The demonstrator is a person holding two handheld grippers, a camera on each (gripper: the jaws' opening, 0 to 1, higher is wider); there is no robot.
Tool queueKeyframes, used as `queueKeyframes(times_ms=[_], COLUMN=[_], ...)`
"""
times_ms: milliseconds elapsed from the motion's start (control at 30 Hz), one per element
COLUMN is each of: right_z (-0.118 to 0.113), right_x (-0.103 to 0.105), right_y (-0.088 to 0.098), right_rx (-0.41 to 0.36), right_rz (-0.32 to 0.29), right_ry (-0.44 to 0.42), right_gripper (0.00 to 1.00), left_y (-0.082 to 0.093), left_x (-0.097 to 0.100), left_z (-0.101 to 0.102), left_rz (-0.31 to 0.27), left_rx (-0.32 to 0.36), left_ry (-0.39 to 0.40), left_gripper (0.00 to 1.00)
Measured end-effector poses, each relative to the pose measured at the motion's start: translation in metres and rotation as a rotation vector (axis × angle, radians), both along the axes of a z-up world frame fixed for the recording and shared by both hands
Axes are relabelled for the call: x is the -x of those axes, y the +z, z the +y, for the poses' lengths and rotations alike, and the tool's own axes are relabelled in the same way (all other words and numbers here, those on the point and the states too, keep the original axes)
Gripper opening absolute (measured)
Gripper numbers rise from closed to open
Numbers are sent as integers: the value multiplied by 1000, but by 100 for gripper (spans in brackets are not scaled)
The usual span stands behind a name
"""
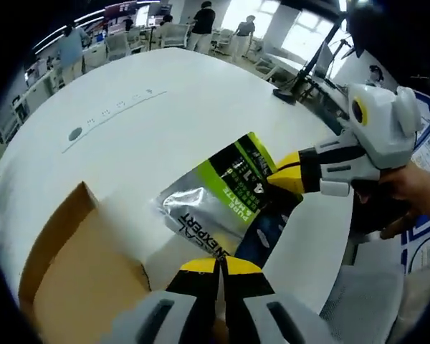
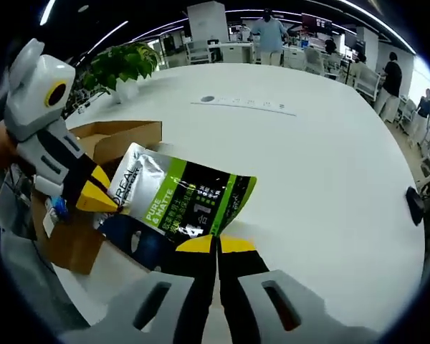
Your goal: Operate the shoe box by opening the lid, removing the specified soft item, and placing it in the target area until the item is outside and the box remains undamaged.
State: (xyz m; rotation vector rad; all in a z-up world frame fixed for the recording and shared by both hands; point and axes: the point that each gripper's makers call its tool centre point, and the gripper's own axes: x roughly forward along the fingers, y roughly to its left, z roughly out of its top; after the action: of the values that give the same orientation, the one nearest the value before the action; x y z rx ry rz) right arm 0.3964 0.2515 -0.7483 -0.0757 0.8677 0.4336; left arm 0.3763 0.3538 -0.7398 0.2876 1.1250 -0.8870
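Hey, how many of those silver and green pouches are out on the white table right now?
1. The pouch lies on the white table beside the open cardboard box, with the right tongs shut at its near edge. More could be hidden inside the box.
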Motion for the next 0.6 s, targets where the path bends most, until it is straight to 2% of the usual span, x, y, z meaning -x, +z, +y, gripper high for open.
queueKeyframes(times_ms=[167, 367, 433, 600], right_z=[-1, -5, -4, -2], right_x=[-2, -5, -5, -4], right_y=[-12, -21, -23, -30], right_rx=[39, 46, 40, 56], right_rz=[6, 18, 23, 27], right_ry=[19, 20, 20, 39], right_gripper=[0, 0, 0, 0], left_y=[-13, -24, -28, -36], left_x=[2, 0, -2, 0], left_z=[-4, -6, -4, -4], left_rz=[8, -2, -25, -68], left_rx=[-52, -121, -166, -229], left_ry=[-24, -65, -101, -176], left_gripper=[1, 2, 2, 2])
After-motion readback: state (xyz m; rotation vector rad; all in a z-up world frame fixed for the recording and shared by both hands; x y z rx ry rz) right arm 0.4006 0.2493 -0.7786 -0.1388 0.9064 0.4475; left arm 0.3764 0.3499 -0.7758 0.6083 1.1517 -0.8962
